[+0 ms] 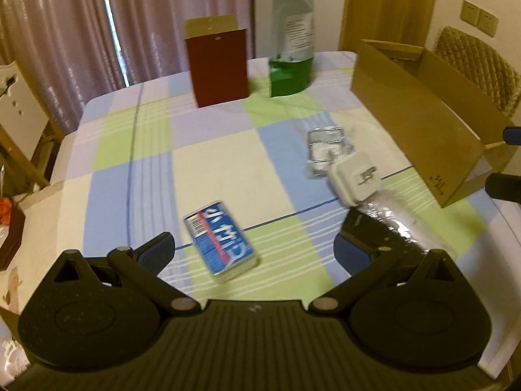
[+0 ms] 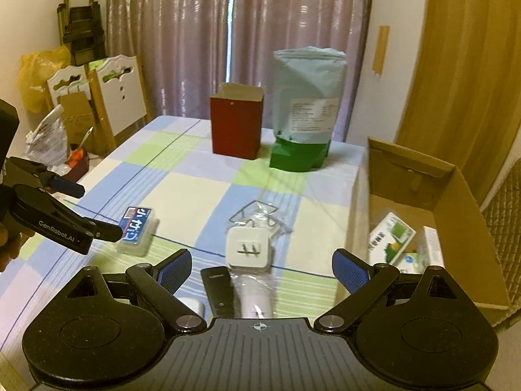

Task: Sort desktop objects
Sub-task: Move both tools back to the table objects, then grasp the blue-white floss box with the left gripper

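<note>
I see left tongs wide open, empty, over the blue-labelled flat tin on the checked tabletop. White square plug adapter lies mid-table. Right tongs also spread, holding nothing. Open brown cardboard box far right holds packets.

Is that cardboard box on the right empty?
No. The cardboard box is open-topped, and small packets lie inside.

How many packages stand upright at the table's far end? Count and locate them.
2. The dark red rectangular box stands left; the tall grey-and-green foil pouch stands to its right. Smaller ones could hide behind.
</note>
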